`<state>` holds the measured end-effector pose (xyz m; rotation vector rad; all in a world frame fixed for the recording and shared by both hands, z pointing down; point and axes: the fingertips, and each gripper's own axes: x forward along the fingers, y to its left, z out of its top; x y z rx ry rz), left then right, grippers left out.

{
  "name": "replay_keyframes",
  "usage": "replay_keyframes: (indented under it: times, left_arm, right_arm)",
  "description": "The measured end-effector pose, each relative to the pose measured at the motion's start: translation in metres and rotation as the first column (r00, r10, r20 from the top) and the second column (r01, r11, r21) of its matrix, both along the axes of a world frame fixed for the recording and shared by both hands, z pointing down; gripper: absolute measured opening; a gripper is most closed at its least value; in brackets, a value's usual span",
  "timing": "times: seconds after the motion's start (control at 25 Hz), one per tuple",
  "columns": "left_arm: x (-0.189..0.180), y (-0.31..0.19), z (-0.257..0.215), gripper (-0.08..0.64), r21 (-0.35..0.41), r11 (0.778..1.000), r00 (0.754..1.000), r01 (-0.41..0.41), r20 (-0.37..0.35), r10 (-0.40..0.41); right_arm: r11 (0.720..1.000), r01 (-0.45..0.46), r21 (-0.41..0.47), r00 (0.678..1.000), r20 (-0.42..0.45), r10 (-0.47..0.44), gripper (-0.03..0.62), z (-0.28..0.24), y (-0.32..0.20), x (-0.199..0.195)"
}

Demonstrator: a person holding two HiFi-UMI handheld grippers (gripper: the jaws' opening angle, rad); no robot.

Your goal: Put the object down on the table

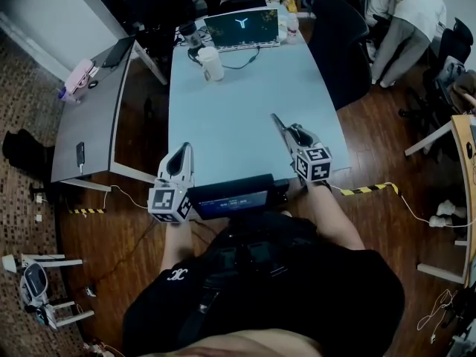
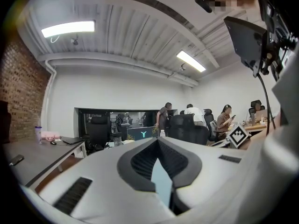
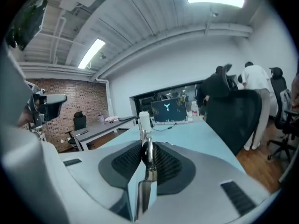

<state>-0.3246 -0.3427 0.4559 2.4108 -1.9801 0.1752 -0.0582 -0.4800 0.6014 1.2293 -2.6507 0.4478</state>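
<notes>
The metal object (image 3: 148, 169) is pinched in your right gripper (image 3: 144, 143); your left gripper (image 2: 157, 141) is closed, empty. Let go too high and it may bounce off the table (image 1: 223, 117).

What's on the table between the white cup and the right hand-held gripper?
Nothing: in the head view, only bare light-blue table lies between the white cup and the right hand-held gripper.

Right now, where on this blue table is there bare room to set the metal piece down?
The table is bare through its middle, from the white cup and laptop at the far end to the dark device at the near edge. The far end is crowded: laptop, cup, cable, bottles.
</notes>
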Motion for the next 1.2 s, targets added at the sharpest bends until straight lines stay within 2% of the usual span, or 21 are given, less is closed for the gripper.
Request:
replay_keyframes:
  times: [0.16, 0.48, 0.72, 0.96, 1.0, 1.04, 1.08, 1.2]
  left_arm:
    - [-0.006, -0.004, 0.003, 0.005, -0.006, 1.0, 1.0, 0.003, -0.008, -0.003]
    - [-0.018, -0.004, 0.005, 0.005, -0.018, 1.0, 1.0, 0.014, 0.003, -0.014]
    - [-0.024, -0.007, 0.007, 0.005, -0.032, 0.999, 1.0, 0.022, 0.008, -0.021]
    - [-0.021, -0.012, 0.007, 0.005, -0.038, 0.999, 1.0, 0.013, 0.017, -0.012]
    - [-0.02, -0.013, 0.006, 0.005, -0.035, 0.999, 1.0, 0.01, 0.019, -0.009]
    - [-0.019, -0.014, 0.004, 0.005, -0.032, 0.999, 1.0, 0.007, 0.02, -0.006]
    - [-0.018, -0.014, 0.004, 0.005, -0.029, 1.0, 1.0, 0.004, 0.022, -0.004]
    - [-0.018, -0.014, 0.004, 0.005, -0.027, 1.0, 1.0, 0.003, 0.023, -0.002]
  right_arm:
    - [0.99, -0.043, -0.133, 0.999, -0.017, 0.041, 0.083, 0.057, -0.009, -0.005]
    - [0.962, -0.018, -0.271, 0.993, -0.114, -0.013, 0.081, 0.136, -0.006, -0.021]
    - [0.937, -0.051, -0.344, 0.984, -0.18, -0.013, 0.089, 0.176, 0.0, -0.018]
    - [0.939, -0.043, -0.34, 0.979, -0.201, -0.028, 0.112, 0.186, -0.004, -0.015]
    - [0.941, -0.033, -0.338, 0.978, -0.204, -0.039, 0.152, 0.186, -0.004, -0.017]
    - [0.941, -0.024, -0.337, 0.979, -0.201, -0.047, 0.244, 0.187, -0.003, -0.02]
    - [0.942, -0.02, -0.335, 0.979, -0.196, -0.049, 0.287, 0.188, -0.002, -0.021]
    - [0.95, -0.027, -0.313, 0.978, -0.206, -0.04, 0.327, 0.187, -0.003, -0.02]
